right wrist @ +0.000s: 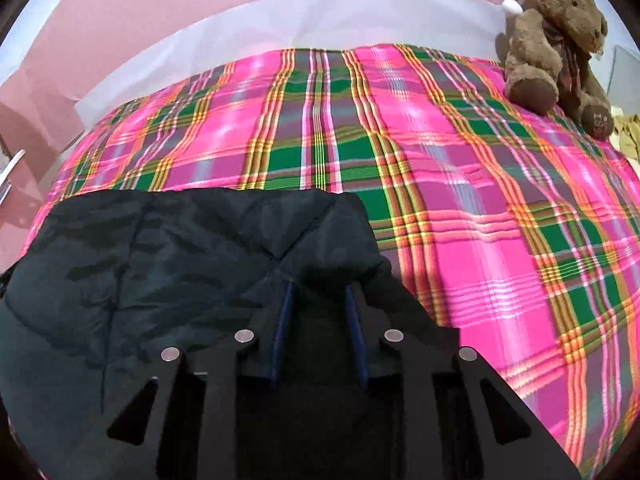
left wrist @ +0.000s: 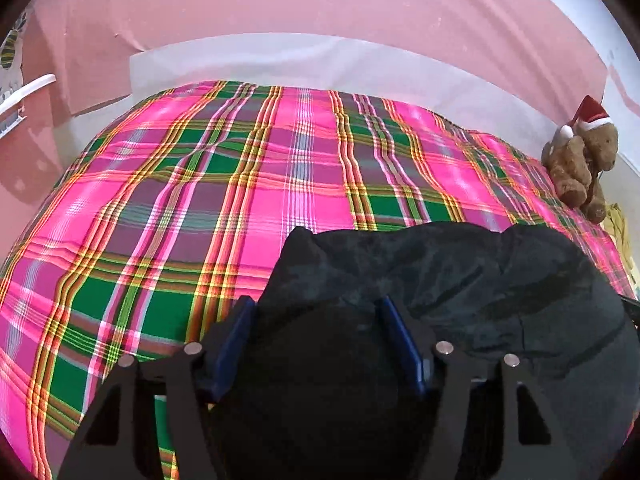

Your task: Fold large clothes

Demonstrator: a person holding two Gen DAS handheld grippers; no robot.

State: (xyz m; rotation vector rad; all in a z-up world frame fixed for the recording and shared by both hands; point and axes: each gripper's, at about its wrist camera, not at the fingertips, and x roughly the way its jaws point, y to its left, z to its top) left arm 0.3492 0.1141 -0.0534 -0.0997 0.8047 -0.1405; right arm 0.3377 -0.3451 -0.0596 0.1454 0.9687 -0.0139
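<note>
Black garment [left wrist: 460, 276] on the plaid bed [left wrist: 200, 184], left gripper [left wrist: 316, 312] spread wide around a bunched fold, right gripper [right wrist: 318, 296] nipping another fold, teddy bear [right wrist: 556, 48] at the far corner

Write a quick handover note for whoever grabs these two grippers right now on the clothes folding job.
Left gripper: jaws apart, black garment bunched between them; a firm grip can't be confirmed.
Right gripper: jaws apart, the garment's other end between them.
The garment lies crumpled at the near edge of the plaid bed; teddy bear sits at the far right corner.
Done: no neat fold visible.
Left: spread it flat, then fold.
</note>
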